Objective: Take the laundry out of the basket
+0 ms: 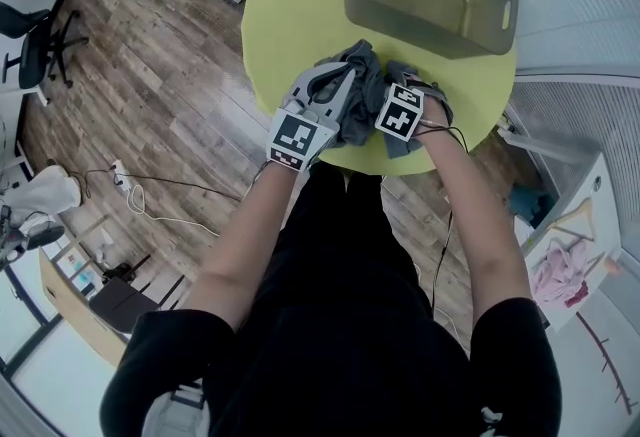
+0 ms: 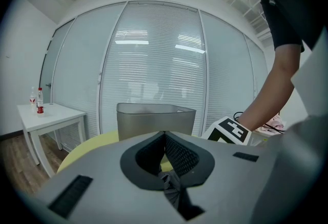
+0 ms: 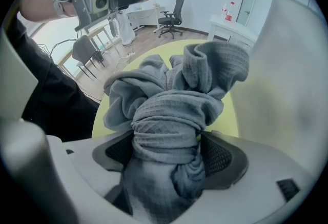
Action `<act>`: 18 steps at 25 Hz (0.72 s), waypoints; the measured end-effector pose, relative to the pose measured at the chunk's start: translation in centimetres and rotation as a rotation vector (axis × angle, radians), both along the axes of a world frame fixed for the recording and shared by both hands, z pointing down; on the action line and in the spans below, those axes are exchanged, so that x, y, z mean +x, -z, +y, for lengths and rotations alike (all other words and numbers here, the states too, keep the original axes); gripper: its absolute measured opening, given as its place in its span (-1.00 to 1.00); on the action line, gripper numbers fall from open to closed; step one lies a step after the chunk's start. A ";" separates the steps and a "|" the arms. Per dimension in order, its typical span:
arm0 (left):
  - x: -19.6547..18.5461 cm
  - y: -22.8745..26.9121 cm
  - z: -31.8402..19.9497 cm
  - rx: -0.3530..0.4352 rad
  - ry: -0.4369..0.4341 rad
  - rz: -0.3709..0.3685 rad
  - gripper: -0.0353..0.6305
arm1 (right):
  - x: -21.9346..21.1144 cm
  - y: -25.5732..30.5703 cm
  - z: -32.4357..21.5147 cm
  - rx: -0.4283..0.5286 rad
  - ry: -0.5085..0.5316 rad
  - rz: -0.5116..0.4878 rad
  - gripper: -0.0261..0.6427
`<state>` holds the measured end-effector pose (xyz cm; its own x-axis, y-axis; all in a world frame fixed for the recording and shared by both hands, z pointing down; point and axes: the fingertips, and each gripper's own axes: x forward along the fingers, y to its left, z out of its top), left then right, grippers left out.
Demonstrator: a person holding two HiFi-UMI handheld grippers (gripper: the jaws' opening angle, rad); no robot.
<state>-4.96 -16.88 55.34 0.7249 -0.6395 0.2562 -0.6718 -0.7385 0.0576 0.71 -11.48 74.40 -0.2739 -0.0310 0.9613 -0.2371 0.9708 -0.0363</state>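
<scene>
Grey laundry [image 1: 362, 65] is out of the basket [image 1: 430, 35], bunched on my yellow worktop [image 1: 290, 15]; right gripper [image 3: 169, 147] clamps a fat wad of it, left gripper [image 2: 164, 138] is pinched shut on a thin fold

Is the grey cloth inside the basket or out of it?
Out. The grey cloth lies bunched on the yellow table, on the near side of the basket.
</scene>
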 end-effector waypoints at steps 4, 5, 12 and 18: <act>0.1 1.1 0.1 0.012 -0.004 -0.001 -0.86 | 0.9 3.2 -0.5 0.038 -0.028 -0.034 0.23; 0.2 1.4 0.1 0.016 -0.006 -0.002 -0.86 | 1.3 4.1 -0.6 0.049 -0.034 -0.044 0.23; 0.1 4.9 1.6 0.034 -0.025 0.001 -0.86 | 2.3 12.9 0.3 0.153 -0.162 -0.230 0.23; 0.7 8.6 3.8 0.046 -0.065 0.023 -0.86 | 2.1 20.9 1.6 0.281 -0.342 -0.480 0.23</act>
<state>-4.29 -13.09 46.75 0.7710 -0.6011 0.2104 -0.6209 -0.7830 0.0379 2.84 -9.88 53.50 -0.6011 -0.4249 0.6768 -0.5550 0.8314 0.0290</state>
